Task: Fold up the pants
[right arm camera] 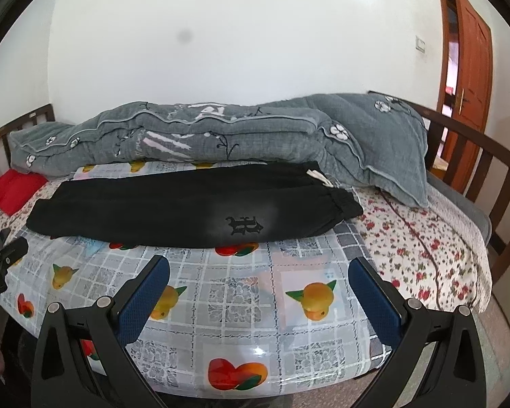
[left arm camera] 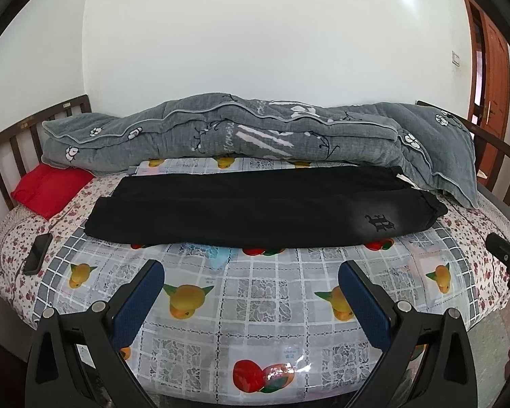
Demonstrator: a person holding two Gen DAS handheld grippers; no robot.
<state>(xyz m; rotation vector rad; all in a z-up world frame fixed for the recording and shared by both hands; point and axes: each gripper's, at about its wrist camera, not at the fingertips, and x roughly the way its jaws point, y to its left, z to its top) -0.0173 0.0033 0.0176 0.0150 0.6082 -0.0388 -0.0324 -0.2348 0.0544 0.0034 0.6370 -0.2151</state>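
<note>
**Inspector:** Left gripper (left arm camera: 251,277): jaws spread wide, nothing between the blue pads, held above the near edge of the fruit-print plastic sheet (left arm camera: 255,309). Right gripper (right arm camera: 259,273): the same, wide apart and empty, over the same sheet.

**Clerk:** And the garment?

**Inspector:** The black pants (left arm camera: 255,210) lie straight ahead of both grippers, well apart from the fingertips, with bare sheet between. The long axis runs crosswise to the fingers, left to right. The waistband (right arm camera: 340,200) is at the right end with a white drawstring showing; the cuffs are at the left end, near the red cushion (left arm camera: 47,187). One leg appears laid over the other, so the lengthwise fold looks done, though the black cloth hides the layers and I cannot confirm it.

**Clerk:** Which hand serves which end?

**Inspector:** In my judgement, the right gripper is nearer the waistband and the embroidered emblem (right arm camera: 244,226), the left gripper nearer the cuffs. The next fold, end to end, would need each to reach forward to its own end.

**Clerk:** Obstructions?

**Inspector:** A grey quilt (left arm camera: 241,132) lies just behind the pants, touching at the waistband end. A phone (left arm camera: 37,253) rests left of the sheet, clear of the garment.
</note>
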